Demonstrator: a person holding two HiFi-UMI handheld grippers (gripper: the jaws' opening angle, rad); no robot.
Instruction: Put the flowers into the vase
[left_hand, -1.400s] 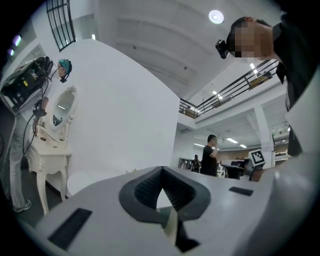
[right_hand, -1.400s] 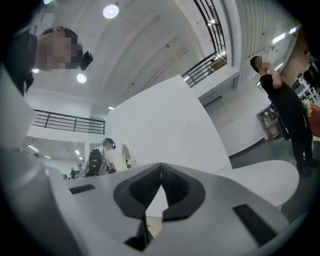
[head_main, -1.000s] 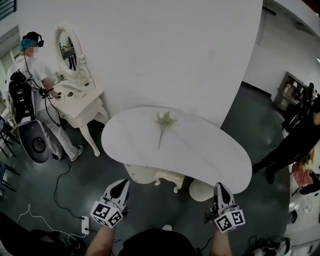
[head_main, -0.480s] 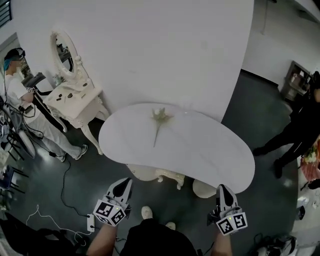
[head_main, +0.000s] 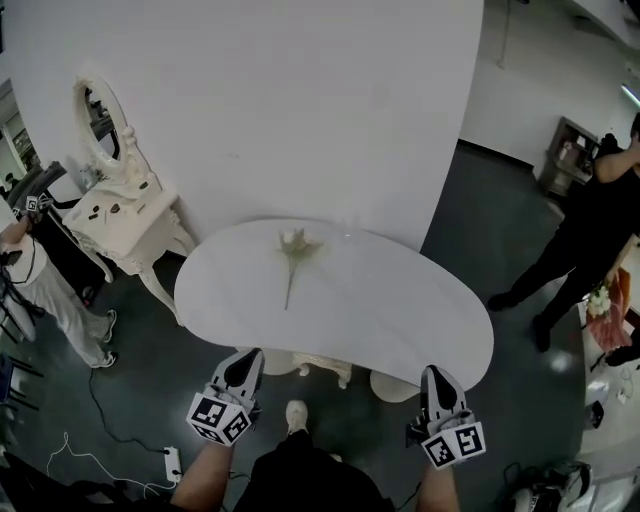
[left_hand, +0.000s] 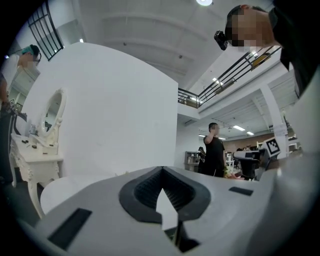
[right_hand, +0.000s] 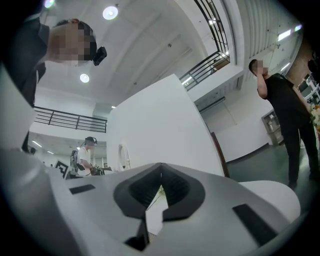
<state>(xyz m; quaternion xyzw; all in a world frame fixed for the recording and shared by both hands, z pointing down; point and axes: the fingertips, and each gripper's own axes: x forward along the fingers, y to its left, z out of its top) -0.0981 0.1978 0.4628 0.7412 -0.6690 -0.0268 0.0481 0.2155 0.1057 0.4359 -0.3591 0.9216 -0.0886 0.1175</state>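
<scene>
A single pale flower (head_main: 292, 247) with a long green stem lies flat on the white bean-shaped table (head_main: 400, 310), towards its far side. No vase shows in any view. My left gripper (head_main: 246, 357) is held level in front of the table's near edge, with its jaws shut and nothing between them (left_hand: 162, 169). My right gripper (head_main: 434, 373) is at the same distance to the right. It is also shut and empty (right_hand: 161, 165). Both point towards the table, well short of the flower.
A curved white wall (head_main: 260, 100) stands right behind the table. A cream dressing table with an oval mirror (head_main: 115, 215) is at the left, with a person (head_main: 40, 290) beside it. Another person in black (head_main: 590, 230) stands at the right. A cable and power strip (head_main: 170, 462) lie on the dark floor.
Both grippers have come closer to the table's near edge and stayed shut. The view has swung, so the person at the left has slid almost out of frame. The flower has not moved.
</scene>
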